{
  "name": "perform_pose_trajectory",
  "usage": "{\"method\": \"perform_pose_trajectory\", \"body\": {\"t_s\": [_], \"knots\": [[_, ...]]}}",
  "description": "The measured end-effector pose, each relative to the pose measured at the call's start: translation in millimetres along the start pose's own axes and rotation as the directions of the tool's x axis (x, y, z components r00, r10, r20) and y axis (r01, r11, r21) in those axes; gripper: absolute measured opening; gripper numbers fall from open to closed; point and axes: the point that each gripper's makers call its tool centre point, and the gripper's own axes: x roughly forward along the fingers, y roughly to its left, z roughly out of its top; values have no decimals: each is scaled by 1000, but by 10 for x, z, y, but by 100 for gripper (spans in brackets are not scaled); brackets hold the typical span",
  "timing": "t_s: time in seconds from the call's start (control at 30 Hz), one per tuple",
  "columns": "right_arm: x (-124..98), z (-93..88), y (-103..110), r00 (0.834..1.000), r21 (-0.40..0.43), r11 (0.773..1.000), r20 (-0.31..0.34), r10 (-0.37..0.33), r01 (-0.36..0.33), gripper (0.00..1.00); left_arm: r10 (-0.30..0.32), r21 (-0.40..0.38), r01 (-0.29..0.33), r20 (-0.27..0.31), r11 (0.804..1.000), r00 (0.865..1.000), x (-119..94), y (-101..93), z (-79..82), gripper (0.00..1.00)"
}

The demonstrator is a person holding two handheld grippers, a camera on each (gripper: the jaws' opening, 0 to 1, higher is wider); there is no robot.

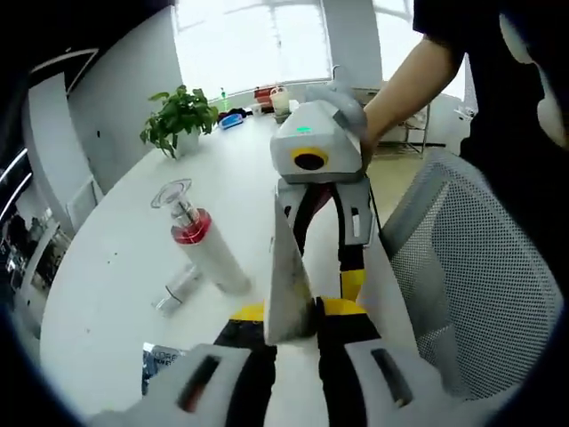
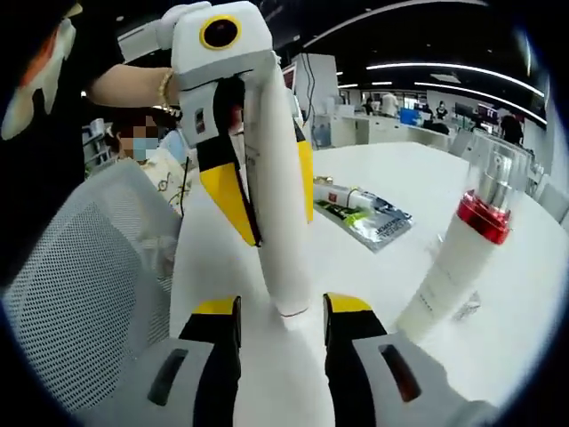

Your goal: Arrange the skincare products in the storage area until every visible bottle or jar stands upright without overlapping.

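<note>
The print on the flat packet (image 2: 377, 219) is too small to read. The far desks (image 2: 391, 124) are blurry. Small things (image 1: 253, 102) behind the plant (image 1: 178, 116) are too tiny to tell. A dark packet (image 1: 158, 363) is partly hidden behind the left gripper (image 1: 293, 334).

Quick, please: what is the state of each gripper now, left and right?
Left gripper: shut on the white tube.
Right gripper: shut on the same white tube, at its other end.
</note>
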Motion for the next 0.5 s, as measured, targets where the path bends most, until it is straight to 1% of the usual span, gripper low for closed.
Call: {"method": "perform_pose_trajectory", "body": {"t_s": [0.13,0.27,0.37,0.5], "knots": [[-72,-51,-18,999,42,998,0,-39,39,42,6,12,-6,0,1000,1000,40,118,9,18],[-142,-68,-36,997,89,993,21,-80,78,48,8,21,-8,0,1000,1000,77,223,25,18],[-173,-123,-54,995,102,990,12,-102,100,53,10,26,-10,1,1000,1000,104,306,35,18],[-217,-171,-74,991,135,982,7,-133,131,57,15,31,-16,1,999,1000,132,403,50,18]]}}
